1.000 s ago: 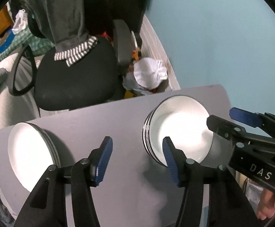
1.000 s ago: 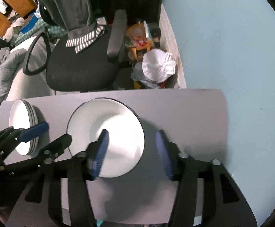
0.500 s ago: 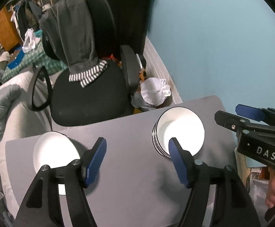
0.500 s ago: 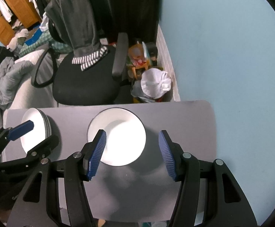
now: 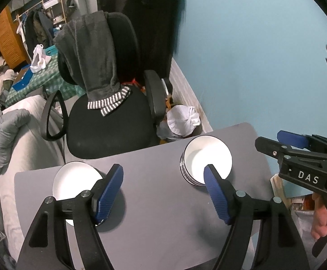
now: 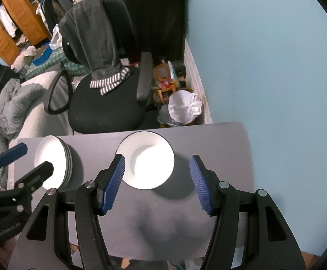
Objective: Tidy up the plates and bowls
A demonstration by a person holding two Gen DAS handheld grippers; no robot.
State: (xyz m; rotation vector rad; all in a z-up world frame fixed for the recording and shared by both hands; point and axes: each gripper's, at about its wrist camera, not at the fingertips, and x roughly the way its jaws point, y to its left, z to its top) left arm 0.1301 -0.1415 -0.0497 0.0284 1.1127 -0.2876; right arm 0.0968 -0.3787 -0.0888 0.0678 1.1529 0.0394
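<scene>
Bowl stack [image 5: 206, 164]: white, nested, on the grey bench [image 5: 159, 225], toward its far right corner; grouped by kind, it seems.
Plate stack [image 6: 53, 162]: on the same bench, well left of the bowl stack; in the left view partly hidden by a finger.
Left tongs [image 5: 163, 193]: above the bench, left of the bowl stack, jaws have just been opening, nothing between them.
Right tongs [image 6: 157, 180]: above the bowl stack, apart, empty, touching nothing.
Office chair [image 5: 109, 117]: beyond the bench, grey garment draped over it.
Unclear: how many pieces each stack holds; the bench's near edge is cut off.

Black office chair [image 5: 109, 123], grey garment [image 5: 91, 51]
</scene>
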